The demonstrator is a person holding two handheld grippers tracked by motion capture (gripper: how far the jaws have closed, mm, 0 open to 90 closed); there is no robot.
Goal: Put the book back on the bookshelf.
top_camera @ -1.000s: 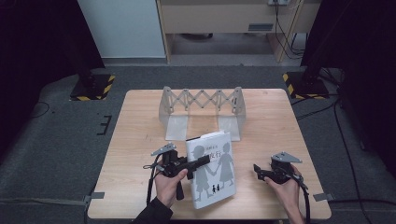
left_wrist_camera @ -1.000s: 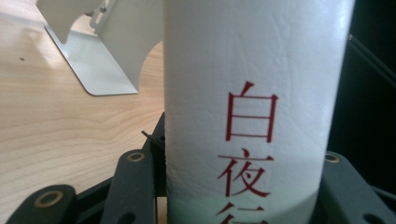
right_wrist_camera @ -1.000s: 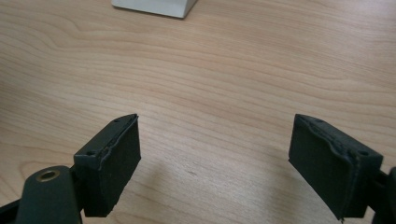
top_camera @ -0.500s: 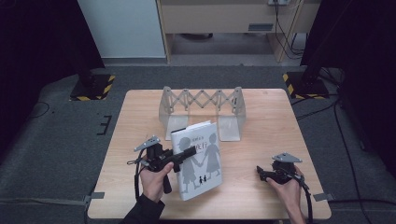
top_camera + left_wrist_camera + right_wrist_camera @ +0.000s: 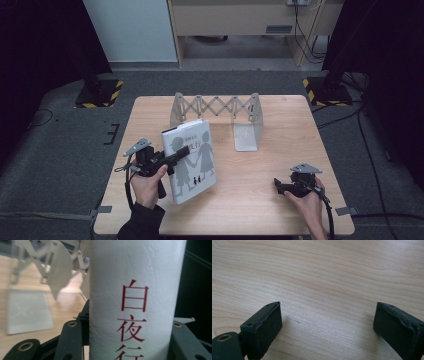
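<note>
Gripping the white book (image 5: 192,159) by its spine, the left gripper (image 5: 172,157) is holding it tilted above the desk (image 5: 280,125), while the right gripper (image 5: 278,186), fingers just opening wide and empty, is resting near the desk's edge

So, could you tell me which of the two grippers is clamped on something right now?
The left gripper: its jaws grip the spine of the white book. The right gripper, near the table edge, stands open with nothing between its jaws.
</note>
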